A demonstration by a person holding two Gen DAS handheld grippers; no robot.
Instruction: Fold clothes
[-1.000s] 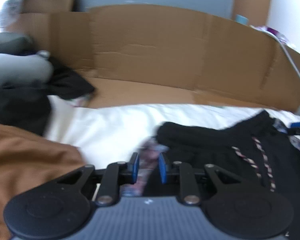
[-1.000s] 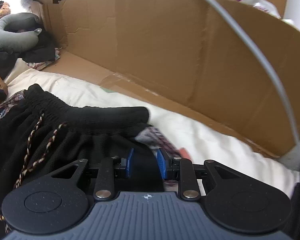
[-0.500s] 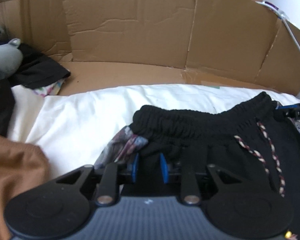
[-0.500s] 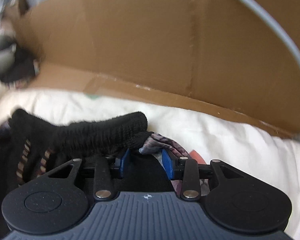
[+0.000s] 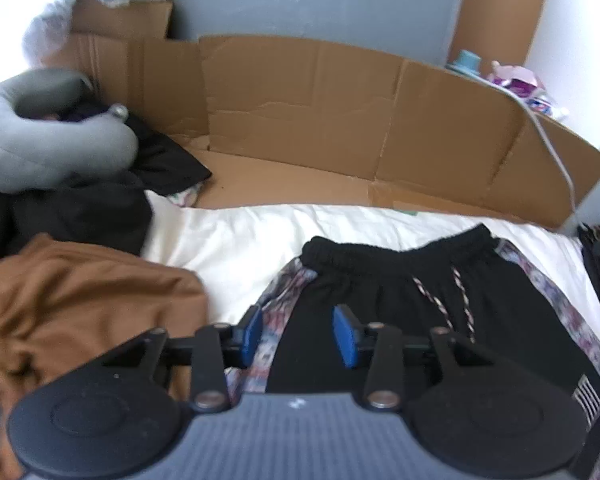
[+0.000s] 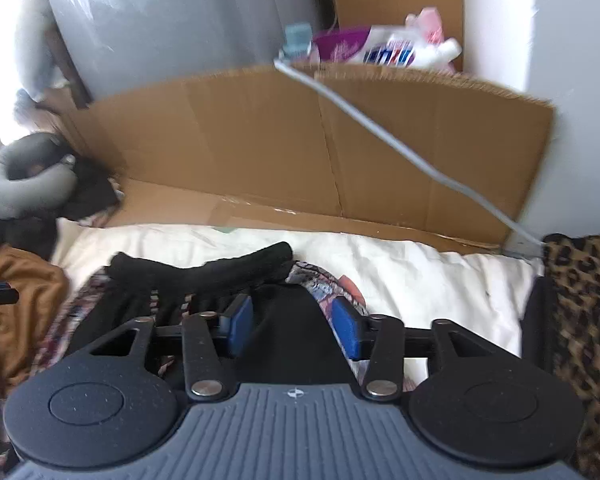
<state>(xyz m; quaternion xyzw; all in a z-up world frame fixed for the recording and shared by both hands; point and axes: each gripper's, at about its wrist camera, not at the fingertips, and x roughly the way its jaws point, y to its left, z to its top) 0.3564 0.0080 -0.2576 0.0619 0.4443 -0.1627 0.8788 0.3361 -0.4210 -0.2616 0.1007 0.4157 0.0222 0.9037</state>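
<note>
Black shorts (image 5: 412, 312) with patterned side stripes and a braided drawstring lie flat on the white sheet (image 5: 240, 240), waistband toward the cardboard. My left gripper (image 5: 298, 334) is open above the shorts' left side stripe, holding nothing. My right gripper (image 6: 292, 326) is open above the shorts (image 6: 292, 336) at their right side, holding nothing. The waistband (image 6: 204, 268) lies just ahead of the right gripper.
A brown garment (image 5: 84, 300) lies crumpled at the left, also in the right wrist view (image 6: 16, 292). A grey neck pillow (image 5: 40, 148) sits on dark clothes. A cardboard wall (image 5: 340, 120) stands behind. A leopard-print cloth (image 6: 580, 312) is at the right, with a grey cable (image 6: 400, 148).
Both grippers were shut on the shorts near the waistband; both have opened, let go and pulled back and up. The shorts now lie spread flat on the sheet.
</note>
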